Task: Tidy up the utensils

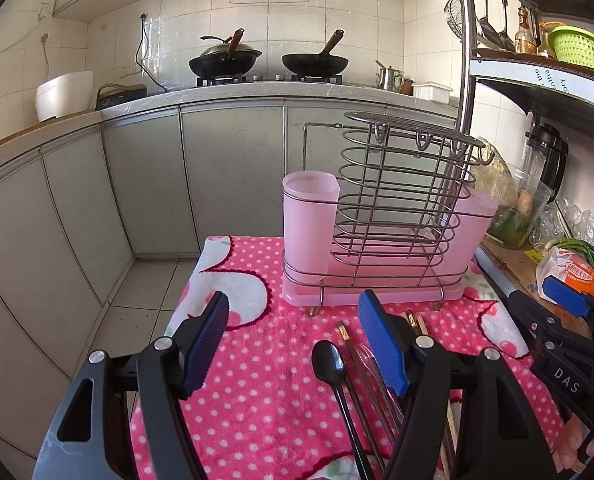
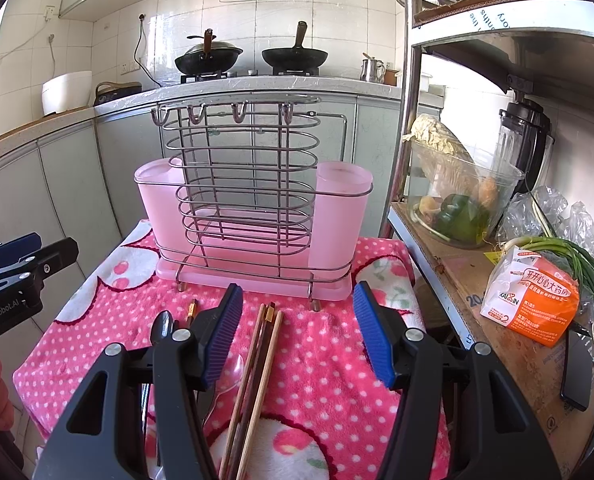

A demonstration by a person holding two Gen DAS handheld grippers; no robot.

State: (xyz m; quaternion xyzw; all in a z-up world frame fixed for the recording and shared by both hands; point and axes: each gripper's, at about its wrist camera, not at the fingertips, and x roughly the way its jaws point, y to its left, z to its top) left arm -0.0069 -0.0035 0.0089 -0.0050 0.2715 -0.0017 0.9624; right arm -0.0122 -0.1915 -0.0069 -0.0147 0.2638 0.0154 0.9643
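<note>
A wire utensil rack point(image 1: 397, 208) with two pink cups point(image 1: 309, 220) stands at the far end of a pink dotted cloth point(image 1: 265, 392); it also shows in the right wrist view point(image 2: 253, 208). A black spoon point(image 1: 331, 364) and dark chopsticks point(image 1: 361, 372) lie on the cloth. Several chopsticks point(image 2: 257, 372), a clear spoon point(image 2: 227, 376) and the black spoon point(image 2: 161, 326) show in the right wrist view. My left gripper point(image 1: 297, 344) is open and empty above the cloth. My right gripper point(image 2: 297, 332) is open and empty above the chopsticks.
A metal shelf point(image 2: 457, 280) stands right of the table with a glass bowl of vegetables point(image 2: 457, 200), an orange box point(image 2: 533, 304) and green onions point(image 2: 569, 252). Kitchen cabinets point(image 1: 157, 176) and a stove with two woks point(image 1: 265, 60) lie beyond. The floor drops off left.
</note>
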